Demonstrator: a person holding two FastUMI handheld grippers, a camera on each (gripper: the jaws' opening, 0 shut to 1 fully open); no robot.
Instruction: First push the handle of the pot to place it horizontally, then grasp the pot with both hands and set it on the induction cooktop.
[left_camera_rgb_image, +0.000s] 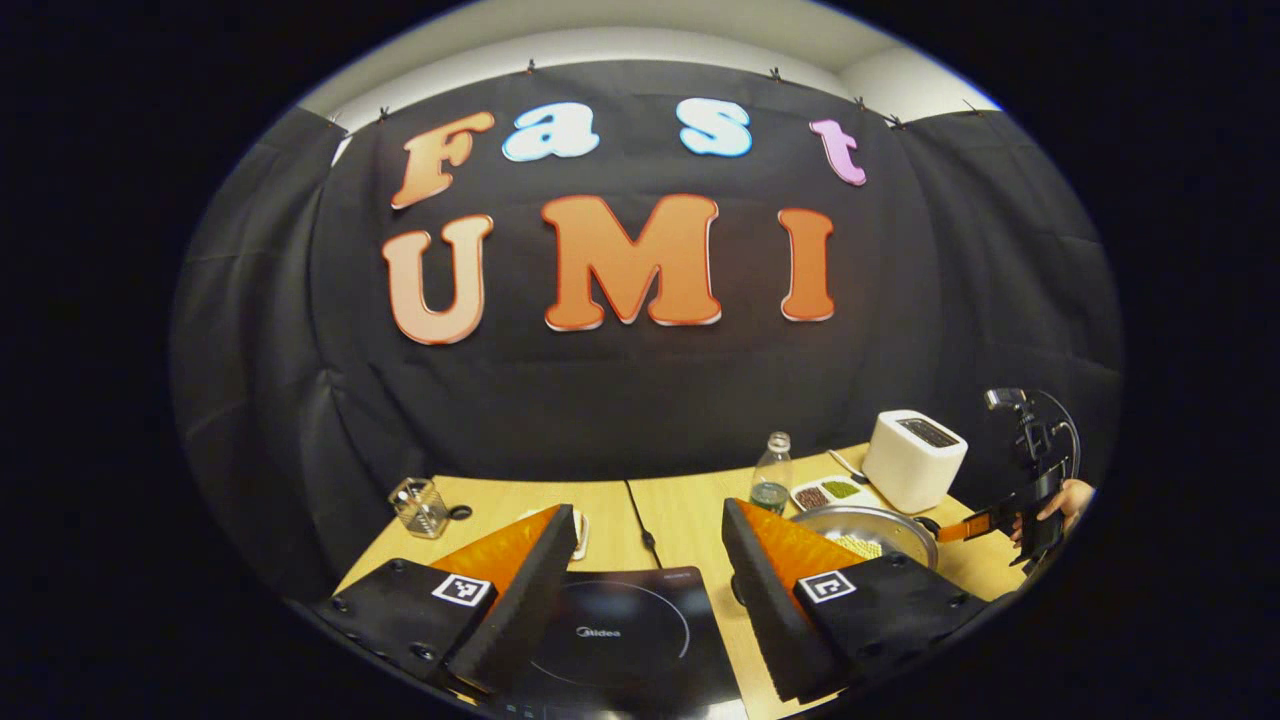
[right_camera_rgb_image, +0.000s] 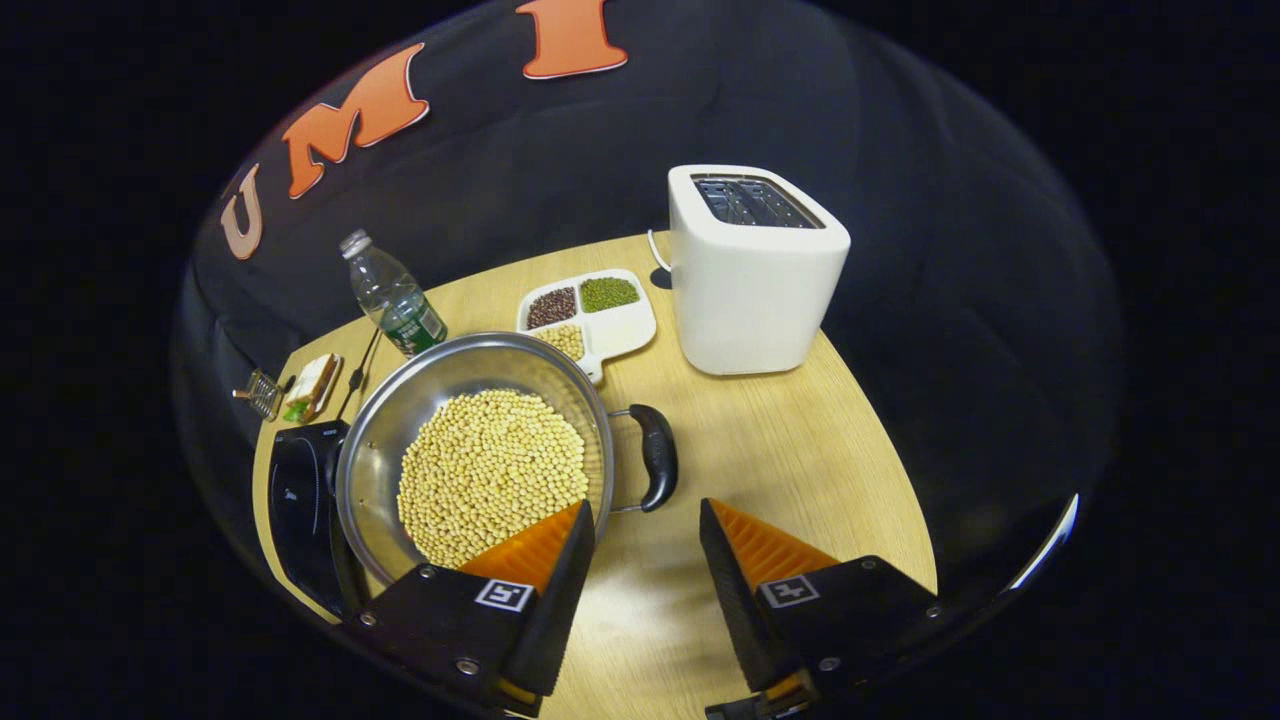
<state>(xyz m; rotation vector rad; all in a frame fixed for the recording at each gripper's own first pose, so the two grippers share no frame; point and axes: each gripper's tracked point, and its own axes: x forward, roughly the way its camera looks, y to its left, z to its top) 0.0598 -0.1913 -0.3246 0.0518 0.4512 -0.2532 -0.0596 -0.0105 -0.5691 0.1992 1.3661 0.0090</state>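
pot (left_camera_rgb_image: 872, 530) half behind a finger, induction cooktop (right_camera_rgb_image: 300, 500) partly behind pot, small rack (right_camera_rgb_image: 262, 392) unclear

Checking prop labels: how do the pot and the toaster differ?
The pot is round, shiny metal and low; the toaster is boxy, white and tall. The pot is open-topped and holds pale beans; the toaster's top has two slots, with nothing visible in them. The pot has a dark side handle; the toaster shows none. Both stand upright on the wooden table.

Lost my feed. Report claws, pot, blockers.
Left claw open above the cooktop. Right claw open, short of the pot handle. Pot of beans beside cooktop, not on it. Nothing in the way.
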